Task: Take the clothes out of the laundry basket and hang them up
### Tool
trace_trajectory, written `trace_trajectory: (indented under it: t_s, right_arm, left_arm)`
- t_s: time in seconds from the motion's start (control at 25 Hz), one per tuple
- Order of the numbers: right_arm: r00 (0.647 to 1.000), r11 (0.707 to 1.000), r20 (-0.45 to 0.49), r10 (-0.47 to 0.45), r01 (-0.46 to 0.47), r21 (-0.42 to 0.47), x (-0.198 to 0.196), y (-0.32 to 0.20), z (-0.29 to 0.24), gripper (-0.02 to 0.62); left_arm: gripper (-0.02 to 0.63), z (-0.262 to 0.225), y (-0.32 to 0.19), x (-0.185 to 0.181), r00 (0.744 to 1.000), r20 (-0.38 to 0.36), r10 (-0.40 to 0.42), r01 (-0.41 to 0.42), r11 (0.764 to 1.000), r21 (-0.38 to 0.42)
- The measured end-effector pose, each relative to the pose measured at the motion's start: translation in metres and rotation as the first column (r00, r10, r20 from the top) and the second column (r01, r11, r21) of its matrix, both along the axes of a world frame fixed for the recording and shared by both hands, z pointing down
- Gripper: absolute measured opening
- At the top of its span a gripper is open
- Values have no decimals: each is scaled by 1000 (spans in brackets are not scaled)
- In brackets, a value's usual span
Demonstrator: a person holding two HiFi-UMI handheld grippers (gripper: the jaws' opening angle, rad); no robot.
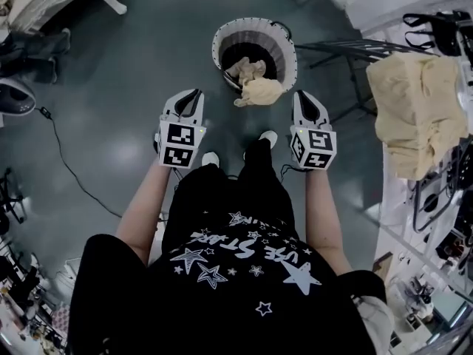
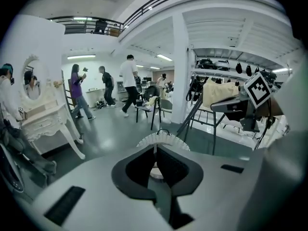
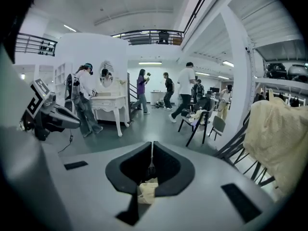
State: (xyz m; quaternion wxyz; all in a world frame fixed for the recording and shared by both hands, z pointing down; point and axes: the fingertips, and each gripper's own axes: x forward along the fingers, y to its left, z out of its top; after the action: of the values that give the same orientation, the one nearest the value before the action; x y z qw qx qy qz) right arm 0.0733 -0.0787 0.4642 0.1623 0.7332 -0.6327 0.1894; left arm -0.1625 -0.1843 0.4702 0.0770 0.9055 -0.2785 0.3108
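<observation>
A round laundry basket (image 1: pixel 219 46) stands on the grey floor just ahead of the person's feet. Beige clothes (image 1: pixel 256 82) are heaped in it, and one piece droops over the near rim. My left gripper (image 1: pixel 194 95) hangs shut and empty at the basket's near left. My right gripper (image 1: pixel 304 96) hangs shut and empty at its near right. In the left gripper view the shut jaws (image 2: pixel 155 149) point at the basket's pleated rim (image 2: pixel 163 139). In the right gripper view the shut jaws (image 3: pixel 152 147) have beige cloth (image 3: pixel 147 191) showing below them. A beige garment (image 1: pixel 415 109) hangs on the rack at the right.
A folding drying rack (image 1: pixel 347 49) stands right of the basket. A white dressing table (image 3: pixel 109 102) is at the left. A fan (image 1: pixel 15 96) and a cable (image 1: pixel 70 170) are on the floor at the left. Several people (image 2: pixel 129 83) and a chair (image 2: pixel 154 107) are in the background.
</observation>
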Motion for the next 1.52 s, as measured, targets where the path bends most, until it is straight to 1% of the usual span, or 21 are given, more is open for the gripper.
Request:
trace_trajectory:
  t_s: [0.12, 0.2, 0.36, 0.44, 0.52, 0.64, 0.72, 0.84, 0.92, 0.96, 1.0, 1.04, 1.2, 1.28, 1.32, 1.36, 1.44, 1.52]
  right_arm:
    - [999, 999, -25, -21, 20, -27, -14, -13, 5, 18]
    - [998, 998, -42, -46, 44, -48, -16, -23, 12, 18]
    - [991, 988, -49, -121, 116, -102, -9, -49, 40, 18]
    - [981, 973, -41, -189, 181, -146, -6, -64, 61, 17]
    - [960, 942, -26, -280, 269, -203, -3, -79, 82, 17]
    - [911, 874, 13, -411, 398, -279, 4, -97, 108, 17]
    - [879, 829, 45, -474, 463, -313, 11, -108, 124, 17]
    - [831, 764, 88, -548, 541, -353, 21, -124, 154, 17]
    - [789, 707, 118, -603, 597, -380, 23, -131, 178, 18]
    - [763, 671, 138, -632, 628, -394, 22, -133, 190, 20]
    - [733, 630, 164, -661, 660, -410, 20, -133, 203, 33]
    - [698, 580, 195, -689, 692, -429, 19, -131, 217, 51]
    - [536, 349, 326, -779, 802, -486, 13, -119, 265, 110]
    - [470, 251, 373, -800, 827, -503, 11, -117, 288, 144]
    - [443, 209, 390, -807, 832, -514, 10, -117, 299, 160]
    - [420, 173, 402, -813, 834, -524, 9, -118, 310, 161]
    - [380, 109, 427, -821, 837, -536, 5, -120, 331, 166]
    - [343, 42, 471, -813, 841, -540, -1, -120, 352, 169]
  left_arm:
    - [35, 9, -5, -25, 1000, 7, -18, 18, 1000, -13]
    - [35, 17, -7, -33, 1000, 11, -27, 28, 999, -19]
    - [35, 45, -7, -34, 998, 30, -59, 61, 997, -52]
    - [35, 58, -7, -30, 996, 41, -80, 83, 994, -70]
    - [35, 68, -9, -24, 993, 57, -104, 108, 990, -86]
    - [35, 79, -8, -13, 985, 91, -146, 156, 982, -111]
    - [35, 87, -8, -4, 977, 113, -182, 196, 973, -121]
    - [35, 102, -18, 14, 963, 125, -238, 253, 959, -126]
    - [35, 115, -22, 24, 954, 134, -269, 287, 948, -135]
    - [35, 122, -23, 29, 949, 139, -283, 302, 943, -141]
    - [35, 128, -24, 33, 944, 142, -297, 316, 937, -146]
    - [35, 135, -25, 37, 939, 146, -311, 331, 931, -151]
    - [35, 162, -21, 47, 919, 159, -362, 387, 905, -175]
    - [37, 178, -20, 49, 912, 165, -375, 402, 896, -188]
    - [40, 186, -20, 49, 910, 168, -380, 408, 892, -195]
    - [45, 194, -19, 48, 908, 170, -384, 413, 888, -201]
    - [55, 208, -18, 45, 904, 175, -390, 422, 882, -212]
    - [61, 224, -18, 40, 901, 184, -393, 427, 877, -221]
